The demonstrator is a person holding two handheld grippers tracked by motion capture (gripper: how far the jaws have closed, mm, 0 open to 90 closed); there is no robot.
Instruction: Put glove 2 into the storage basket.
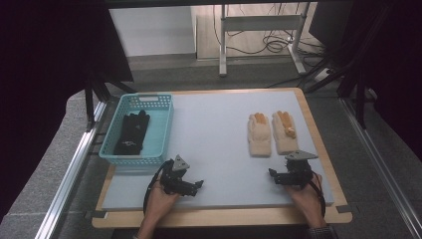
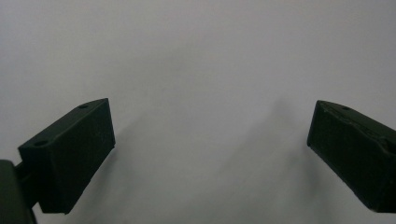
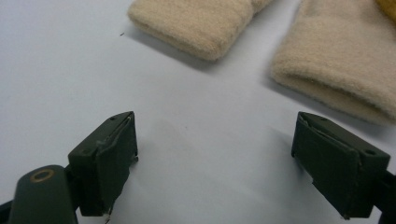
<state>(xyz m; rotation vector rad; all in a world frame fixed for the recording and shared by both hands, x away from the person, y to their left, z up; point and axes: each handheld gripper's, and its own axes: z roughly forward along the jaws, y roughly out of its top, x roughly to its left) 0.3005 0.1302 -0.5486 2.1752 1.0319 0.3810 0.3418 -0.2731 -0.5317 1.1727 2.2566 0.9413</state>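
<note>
- The person is resting both tools on the pale worktop, and the work in hand is looking like the pair of cream gloves going to the basket.
- The right gripper is sitting just short of the cuffs of the two cream gloves: the left cream glove and the right cream glove are lying side by side, fingers pointing away.
- To take one well, I'd be sliding the right gripper forward and low so that one jaw is going under a single cuff, not bridging both.
- Its jaws are standing wide apart, holding nothing.
- The left gripper is lying near the teal basket, jaws wide too, nothing between them.
- A black glove is lying in that basket.
</note>
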